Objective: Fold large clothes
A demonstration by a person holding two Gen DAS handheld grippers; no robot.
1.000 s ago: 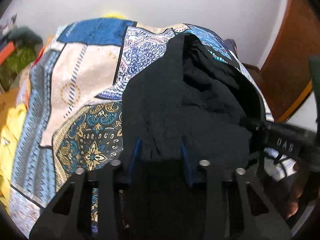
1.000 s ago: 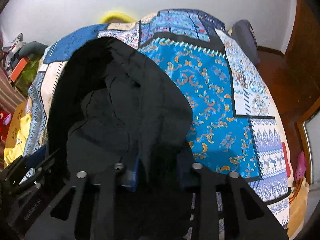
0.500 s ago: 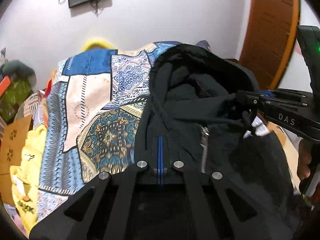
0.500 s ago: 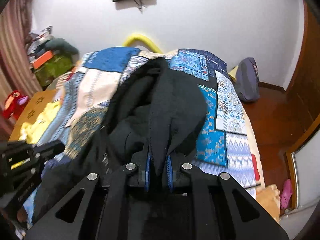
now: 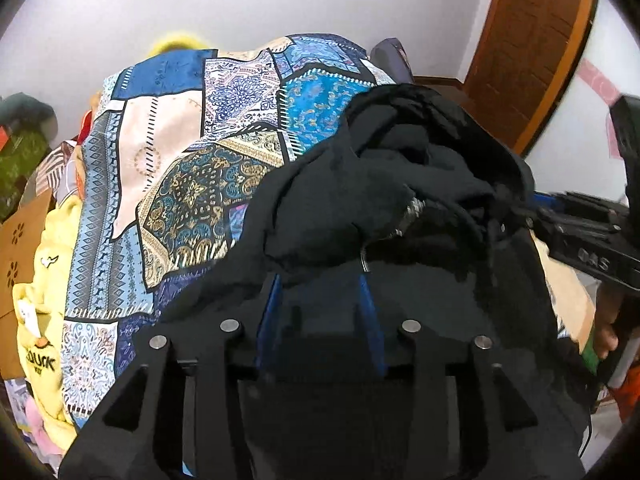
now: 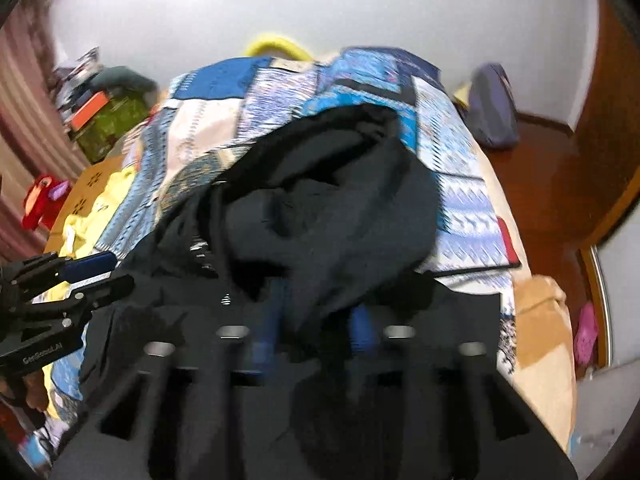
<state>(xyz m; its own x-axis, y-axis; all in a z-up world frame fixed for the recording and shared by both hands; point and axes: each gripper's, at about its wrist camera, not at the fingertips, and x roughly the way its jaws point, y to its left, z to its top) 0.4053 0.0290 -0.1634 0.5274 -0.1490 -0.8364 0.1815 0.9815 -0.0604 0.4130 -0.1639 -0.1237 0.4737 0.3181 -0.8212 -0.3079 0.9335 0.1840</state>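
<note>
A bulky black zip-up hooded sweatshirt point(image 5: 400, 208) lies heaped on a bed covered by a blue, cream and teal patchwork-print bedspread point(image 5: 200, 152), directly ahead of both tools and spilling back over their near ends. The left tool point(image 5: 320, 300) has its blue-lined jaws parting, with a gap on each side of the dark cloth draped between and over the tips; the pads do not appear to press on it. The right tool point(image 6: 318, 308), blurred in its own view, is likewise opening, a fold of the same sweatshirt hanging between its blue pads without being pinched. The hood and zipper sit just beyond the left tool's tips, toward the right tool, whose black body point(image 5: 588, 240) reaches in from that side. Beyond the left tool's outer side, a yellow printed garment point(image 5: 44, 320) lies at the bed's edge.
</note>
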